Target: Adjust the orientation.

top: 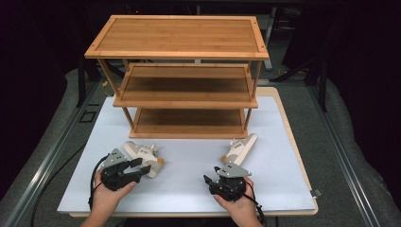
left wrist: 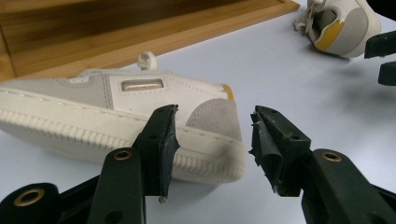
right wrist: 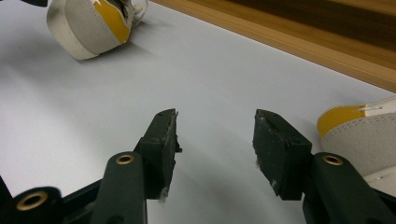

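Note:
Two cream sneakers with grey and yellow patches lie on the white mat in front of a wooden shelf. The left sneaker lies on its side; my left gripper is right at its near end. In the left gripper view the jaws stand open, with that sneaker's rounded end just beyond the tips. The right sneaker lies by the shelf's right foot. My right gripper sits just below it, open over bare mat, with the sneaker's yellow heel to its right.
The three-tier bamboo shelf stands at the back of the white mat, all tiers bare. Its bottom board lies close behind the sneakers. Dark floor and metal rails surround the table. A hand holds each gripper at the near edge.

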`<control>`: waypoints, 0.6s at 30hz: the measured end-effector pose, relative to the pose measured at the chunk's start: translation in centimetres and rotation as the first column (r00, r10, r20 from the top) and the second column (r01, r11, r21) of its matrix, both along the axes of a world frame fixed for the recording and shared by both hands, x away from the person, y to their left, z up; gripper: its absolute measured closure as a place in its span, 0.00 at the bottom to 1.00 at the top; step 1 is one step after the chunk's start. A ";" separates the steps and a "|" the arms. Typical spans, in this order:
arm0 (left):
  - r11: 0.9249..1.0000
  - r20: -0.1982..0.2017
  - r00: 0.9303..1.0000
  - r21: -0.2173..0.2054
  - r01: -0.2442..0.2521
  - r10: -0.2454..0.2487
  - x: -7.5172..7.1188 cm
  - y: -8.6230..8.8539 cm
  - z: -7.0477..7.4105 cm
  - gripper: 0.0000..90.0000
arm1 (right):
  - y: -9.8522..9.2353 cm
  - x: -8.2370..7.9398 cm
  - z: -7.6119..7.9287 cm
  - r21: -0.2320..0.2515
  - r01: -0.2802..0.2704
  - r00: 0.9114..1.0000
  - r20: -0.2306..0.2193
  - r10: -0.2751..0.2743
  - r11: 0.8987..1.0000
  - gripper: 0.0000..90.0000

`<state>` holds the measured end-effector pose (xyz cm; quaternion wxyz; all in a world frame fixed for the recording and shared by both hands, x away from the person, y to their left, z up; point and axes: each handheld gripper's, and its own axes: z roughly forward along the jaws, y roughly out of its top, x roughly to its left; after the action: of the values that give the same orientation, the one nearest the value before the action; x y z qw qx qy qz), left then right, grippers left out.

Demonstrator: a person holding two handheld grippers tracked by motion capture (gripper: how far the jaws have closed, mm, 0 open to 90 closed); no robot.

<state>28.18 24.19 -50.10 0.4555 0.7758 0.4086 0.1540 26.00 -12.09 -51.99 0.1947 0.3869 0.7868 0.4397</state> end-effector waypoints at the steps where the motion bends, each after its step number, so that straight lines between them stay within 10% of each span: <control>1: 1.000 -0.007 1.000 -0.003 -0.007 0.007 -0.3 0.2 0.0 0.55 | 0.0 0.0 0.0 0.001 0.000 1.000 0.000 0.000 1.000 0.55; 11: 0.999 -0.066 0.997 -0.002 -0.050 0.050 -1.9 2.0 -0.6 0.55 | -0.3 -0.1 0.2 0.013 0.007 1.000 0.000 -0.007 1.000 0.54; 18: 0.984 -0.059 0.984 -0.034 -0.173 0.171 -2.7 4.0 -0.4 0.51 | -0.2 0.0 0.1 0.009 0.005 1.000 0.000 -0.005 1.000 0.54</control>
<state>25.44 28.17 -50.47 0.4438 0.7326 0.4896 0.1631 26.00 -12.25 -51.91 0.1940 0.3898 0.7840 0.4425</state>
